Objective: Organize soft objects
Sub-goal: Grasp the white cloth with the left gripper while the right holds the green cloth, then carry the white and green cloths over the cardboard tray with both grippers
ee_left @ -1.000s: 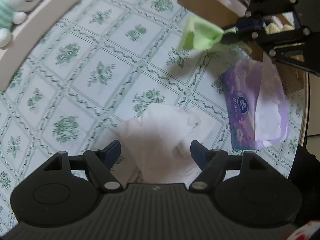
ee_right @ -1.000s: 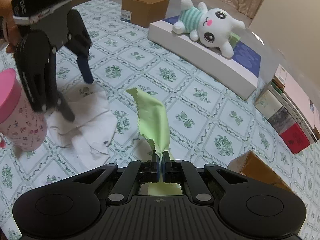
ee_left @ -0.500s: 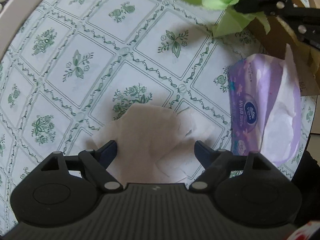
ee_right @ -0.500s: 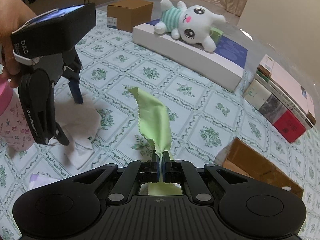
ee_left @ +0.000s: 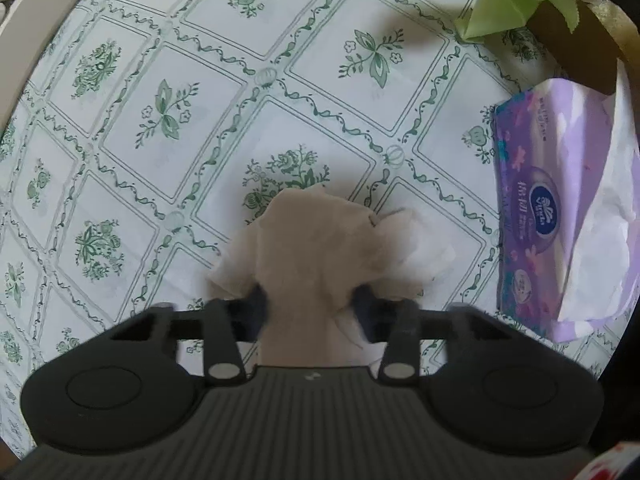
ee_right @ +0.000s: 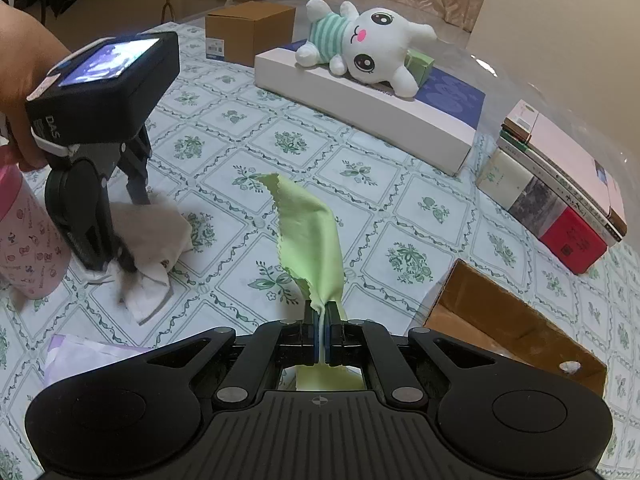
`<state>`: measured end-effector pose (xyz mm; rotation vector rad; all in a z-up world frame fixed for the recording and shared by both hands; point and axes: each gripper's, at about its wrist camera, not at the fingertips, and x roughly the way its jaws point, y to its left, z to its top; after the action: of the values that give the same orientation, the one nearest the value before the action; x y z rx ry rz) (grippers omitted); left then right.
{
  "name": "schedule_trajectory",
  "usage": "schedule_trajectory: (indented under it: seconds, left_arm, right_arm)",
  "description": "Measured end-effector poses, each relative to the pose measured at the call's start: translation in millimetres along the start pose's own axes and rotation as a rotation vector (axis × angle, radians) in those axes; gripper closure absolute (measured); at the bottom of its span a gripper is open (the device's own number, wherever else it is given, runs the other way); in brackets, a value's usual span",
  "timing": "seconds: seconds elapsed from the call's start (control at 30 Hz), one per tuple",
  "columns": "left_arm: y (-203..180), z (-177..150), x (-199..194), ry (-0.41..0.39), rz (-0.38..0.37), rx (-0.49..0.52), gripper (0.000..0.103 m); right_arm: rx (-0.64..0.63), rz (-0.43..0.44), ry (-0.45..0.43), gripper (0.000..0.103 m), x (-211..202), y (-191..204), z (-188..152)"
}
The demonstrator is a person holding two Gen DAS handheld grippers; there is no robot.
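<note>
A crumpled white cloth [ee_left: 316,248] lies on the green-patterned tablecloth [ee_left: 160,120]. My left gripper [ee_left: 310,304] points straight down over it. Its jaws are closing, and the cloth is bunched up between the two pads. In the right wrist view the same gripper [ee_right: 120,228] stands on the cloth [ee_right: 156,232], held by a hand [ee_right: 20,72]. My right gripper [ee_right: 322,332] is shut on a light green cloth [ee_right: 308,232], which stands up above the table; the same green cloth [ee_left: 508,8] hangs at the top right of the left wrist view.
An open cardboard box [ee_right: 512,328] sits right of the green cloth. A purple tissue pack [ee_left: 532,216] lies beside the white cloth, a pink cup [ee_right: 24,232] behind the left gripper. A plush rabbit [ee_right: 368,44] lies on a flat white box [ee_right: 360,104]; stacked books [ee_right: 560,192] at right.
My left gripper came down onto the white cloth and its fingers drew together, bunching the cloth between them. The right gripper shifted sideways with the green cloth still in it.
</note>
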<state>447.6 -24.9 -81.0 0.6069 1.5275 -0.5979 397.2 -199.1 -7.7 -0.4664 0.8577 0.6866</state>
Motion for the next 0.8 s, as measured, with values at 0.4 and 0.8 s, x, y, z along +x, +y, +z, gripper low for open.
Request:
schedule_trajectory:
  seconds: [0.4, 0.8]
  left_arm:
    - [10.1, -27.5, -61.1, -0.185, 0.060, -0.083, 0.096]
    - [-25.2, -57.2, -162.2, -0.441, 0.075, -0.219, 0.096]
  right_arm:
    - [0.023, 0.001, -0.026, 0.101, -26.3, 16.2, 3.2]
    - [0.121, -0.041, -0.097, 0.101, -101.1, 36.2, 2.4]
